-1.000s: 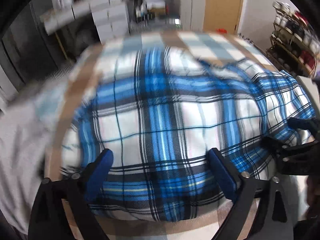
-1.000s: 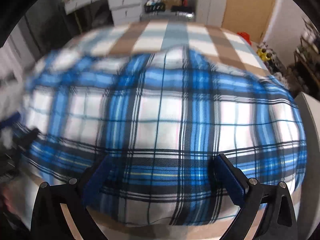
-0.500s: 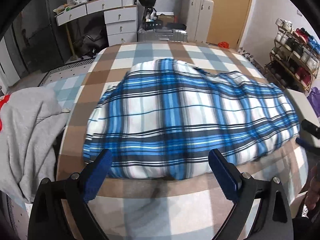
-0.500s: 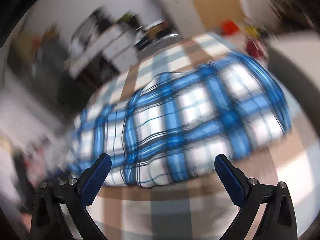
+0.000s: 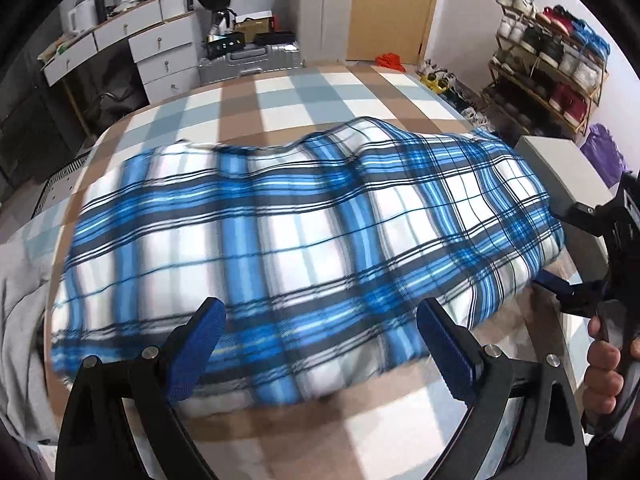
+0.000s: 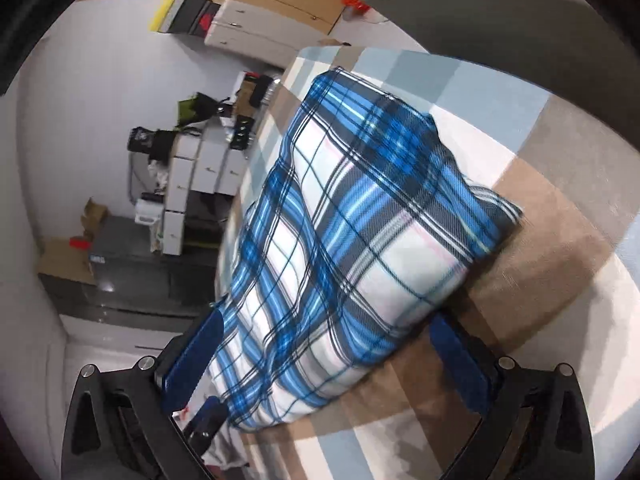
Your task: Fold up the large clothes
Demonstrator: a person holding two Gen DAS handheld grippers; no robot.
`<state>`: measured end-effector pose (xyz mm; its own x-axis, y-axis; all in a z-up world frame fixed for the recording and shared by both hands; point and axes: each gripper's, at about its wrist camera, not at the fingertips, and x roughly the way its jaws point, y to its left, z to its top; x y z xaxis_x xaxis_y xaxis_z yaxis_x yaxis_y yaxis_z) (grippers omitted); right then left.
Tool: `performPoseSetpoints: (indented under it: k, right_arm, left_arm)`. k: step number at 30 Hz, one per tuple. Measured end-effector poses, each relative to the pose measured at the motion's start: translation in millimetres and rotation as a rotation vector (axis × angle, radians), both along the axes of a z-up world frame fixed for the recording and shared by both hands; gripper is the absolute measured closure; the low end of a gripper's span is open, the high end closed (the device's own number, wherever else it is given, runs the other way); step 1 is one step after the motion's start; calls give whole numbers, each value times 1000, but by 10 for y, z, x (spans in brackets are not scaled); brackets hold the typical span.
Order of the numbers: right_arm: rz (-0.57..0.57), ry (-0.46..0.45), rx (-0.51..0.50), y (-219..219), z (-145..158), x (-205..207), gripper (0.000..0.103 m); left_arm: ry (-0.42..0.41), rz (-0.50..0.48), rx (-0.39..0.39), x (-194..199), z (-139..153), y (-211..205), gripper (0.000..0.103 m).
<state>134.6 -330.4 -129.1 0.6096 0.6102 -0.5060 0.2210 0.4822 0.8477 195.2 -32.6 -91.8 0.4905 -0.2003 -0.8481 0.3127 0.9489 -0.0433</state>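
Since half a second ago, our right gripper [image 6: 320, 364] has rolled onto its side, so its view now shows the room tipped, and our left gripper [image 5: 316, 344] has closed in on the folded plaid garment [image 5: 304, 236].

We hold both grippers with fingers spread wide and grasping nothing. From the left wrist, the blue-and-white plaid garment lies as one long folded bundle across the checked brown, white and pale-blue bed cover [image 5: 280, 96], filling the frame from 9 o'clock to 3 o'clock; its near edge sits between our blue finger pads [image 5: 196, 352]. At 3 o'clock our right gripper [image 5: 560, 256] brackets the bundle's end, one finger above and one below, with a hand [image 5: 604, 376] on its grip at 4 o'clock. A grey garment [image 5: 20, 320] hangs at 8 o'clock. From the right wrist, the bundle [image 6: 344, 240] runs from 6 o'clock toward 12, its corner between the open fingers. A shoe rack [image 5: 548, 56] stands at 2 o'clock and white drawers [image 5: 160, 52] at 11.
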Motion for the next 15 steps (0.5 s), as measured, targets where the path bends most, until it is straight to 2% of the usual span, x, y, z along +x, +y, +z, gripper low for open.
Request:
performPoseSetpoints:
  k: [6, 9, 11, 13, 14, 15]
  right_arm:
    - [32, -7, -120, 141, 68, 350, 0]
    - [30, -30, -131, 207, 51, 499, 0]
    - [31, -51, -120, 226, 34, 554, 0]
    - [27, -64, -103, 177, -12, 553, 28]
    - [15, -52, -88, 135, -53, 545, 58]
    - [1, -38, -64, 76, -90, 532, 74]
  left_arm:
    - [64, -15, 40, 142, -242, -225, 8]
    - [55, -41, 84, 176, -327, -275, 8]
    - [46, -50, 75, 150, -328, -282, 8]
    - [60, -55, 63, 159, -337, -260, 7]
    - [62, -60, 61, 156, -333, -265, 7]
    - [64, -65, 66, 141, -335, -289, 7]
